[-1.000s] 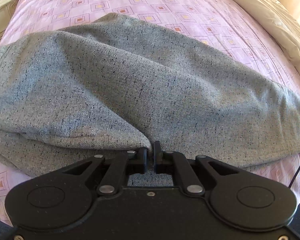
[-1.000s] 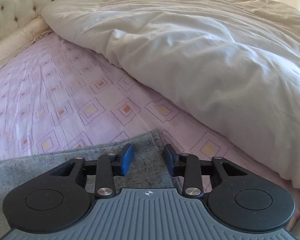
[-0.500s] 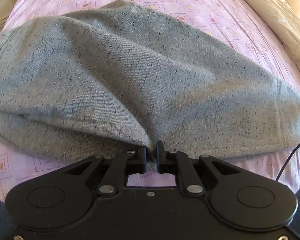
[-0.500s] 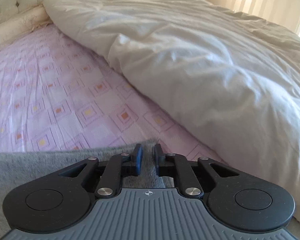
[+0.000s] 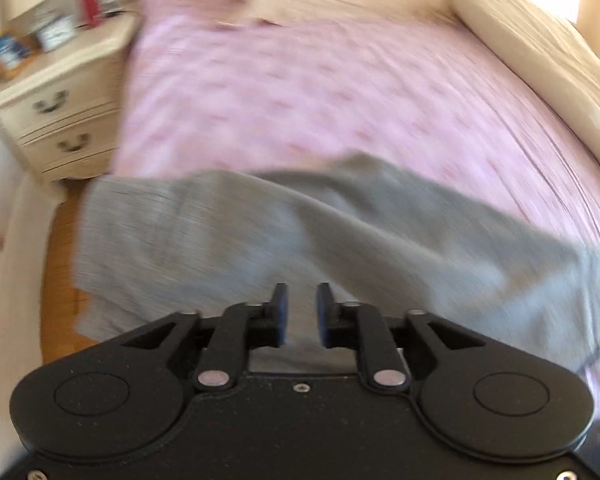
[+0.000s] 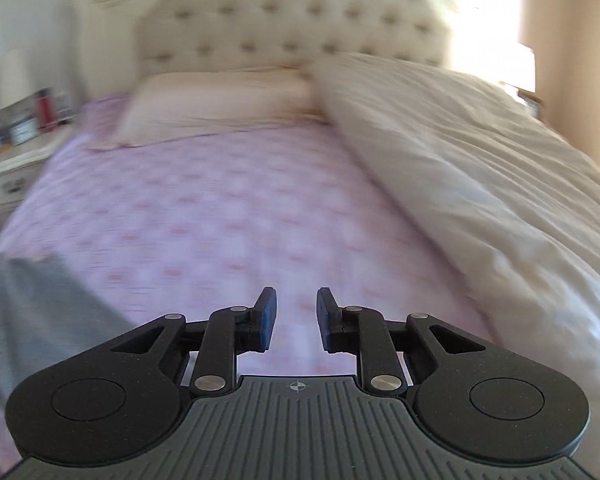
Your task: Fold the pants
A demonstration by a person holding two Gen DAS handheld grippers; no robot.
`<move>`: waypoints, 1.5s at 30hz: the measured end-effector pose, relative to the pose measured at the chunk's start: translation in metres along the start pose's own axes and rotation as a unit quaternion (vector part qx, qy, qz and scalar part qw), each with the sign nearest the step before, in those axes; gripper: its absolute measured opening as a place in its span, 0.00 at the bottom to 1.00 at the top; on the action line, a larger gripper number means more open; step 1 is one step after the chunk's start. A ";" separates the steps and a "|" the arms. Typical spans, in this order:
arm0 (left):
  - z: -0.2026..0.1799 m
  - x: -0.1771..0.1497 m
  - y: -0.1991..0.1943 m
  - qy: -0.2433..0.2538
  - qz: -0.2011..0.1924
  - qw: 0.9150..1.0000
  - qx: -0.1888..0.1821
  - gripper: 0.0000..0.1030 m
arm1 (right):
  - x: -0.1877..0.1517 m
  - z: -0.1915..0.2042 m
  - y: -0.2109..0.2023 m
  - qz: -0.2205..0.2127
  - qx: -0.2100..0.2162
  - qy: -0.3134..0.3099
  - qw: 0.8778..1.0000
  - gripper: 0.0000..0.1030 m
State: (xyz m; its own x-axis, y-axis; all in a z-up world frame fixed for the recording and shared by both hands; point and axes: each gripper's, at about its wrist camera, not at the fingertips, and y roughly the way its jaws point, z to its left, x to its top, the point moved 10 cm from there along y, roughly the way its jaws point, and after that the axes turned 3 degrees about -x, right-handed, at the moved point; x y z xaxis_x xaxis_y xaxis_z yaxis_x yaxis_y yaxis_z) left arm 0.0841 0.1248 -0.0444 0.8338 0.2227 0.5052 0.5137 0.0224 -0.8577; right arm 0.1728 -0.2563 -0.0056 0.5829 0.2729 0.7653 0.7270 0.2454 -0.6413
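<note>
Your grey pants (image 5: 340, 240) lie folded across the near edge of the pink sheet (image 5: 300, 100). Nothing grips them.

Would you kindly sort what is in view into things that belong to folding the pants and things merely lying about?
Belongs to the job:
- grey pants
- left gripper, open
- right gripper, open

Just lying about:
- cream duvet
- pillow
- nightstand
- red bottle

Tufted cream headboard (image 6: 292, 12), cream nightstand (image 5: 56, 108) — sunlight floods a right-hand window (image 6: 488, 20).
</note>
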 end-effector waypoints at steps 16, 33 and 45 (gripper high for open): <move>0.073 0.011 0.017 -0.082 -0.005 0.997 0.014 0.37 | -0.060 0.322 0.028 0.015 0.276 -0.273 0.922 0.28; 0.077 0.005 0.036 -0.099 0.019 0.995 -0.001 0.37 | -0.087 0.361 0.050 -0.062 0.219 -0.413 0.882 0.05; 0.077 0.005 0.039 -0.103 0.029 0.994 0.007 0.37 | -0.112 0.350 0.014 0.045 0.325 -0.355 0.875 0.05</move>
State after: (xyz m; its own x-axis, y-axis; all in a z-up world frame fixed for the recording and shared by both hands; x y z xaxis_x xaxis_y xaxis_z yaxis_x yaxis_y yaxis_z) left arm 0.0924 0.2021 -0.0831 0.8021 0.4186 0.4259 0.4620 0.0170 -0.8867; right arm -0.0087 0.0420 -0.1197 0.0864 0.7708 0.6311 0.1944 0.6083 -0.7695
